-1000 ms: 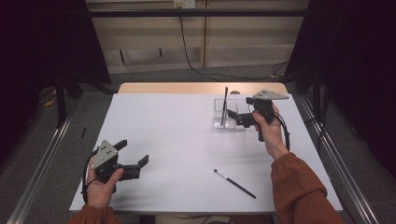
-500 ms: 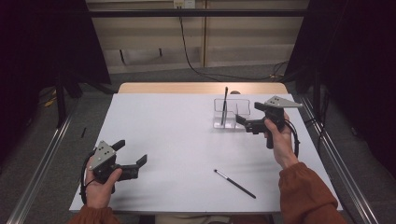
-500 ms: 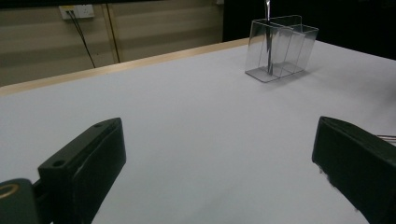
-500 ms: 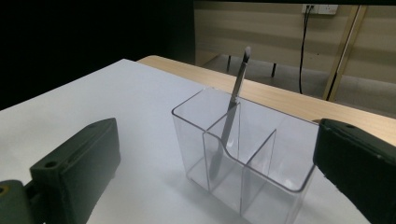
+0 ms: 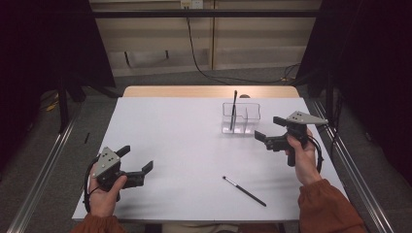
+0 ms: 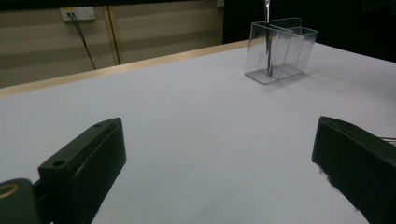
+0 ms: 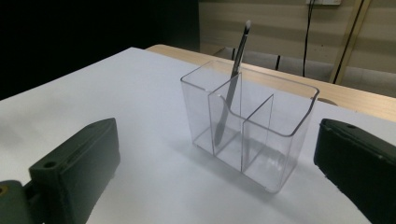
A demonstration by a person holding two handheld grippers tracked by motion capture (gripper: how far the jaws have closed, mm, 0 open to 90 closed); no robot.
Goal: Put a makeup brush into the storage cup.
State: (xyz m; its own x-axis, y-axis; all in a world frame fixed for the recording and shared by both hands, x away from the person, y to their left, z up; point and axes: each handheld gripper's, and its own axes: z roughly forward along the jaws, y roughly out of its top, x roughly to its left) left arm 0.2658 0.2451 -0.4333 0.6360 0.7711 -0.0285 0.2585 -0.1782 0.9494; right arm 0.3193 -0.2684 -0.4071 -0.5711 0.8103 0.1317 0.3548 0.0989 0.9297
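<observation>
two grippers are held above a white table, one in each hand. nearest, at the left front corner, the left gripper rests low over the table top with its jaws spread wide and nothing between them; in the left gripper view both black jaws stand far apart over bare white surface. to the right and slightly farther, a thin dark brush lies flat on the table, angled from near right to far left, well apart from both grippers. farther on, at the right side, the right gripper is held clear of the table, jaws wide apart and empty, aimed left toward a clear plastic organizer. the organizer stands upright just beside that gripper, not touching it. in the right gripper view it shows inner dividers, and a second brush stands tilted in one compartment, its pale tip above the rim. beyond the table's far wooden edge lies the floor.
</observation>
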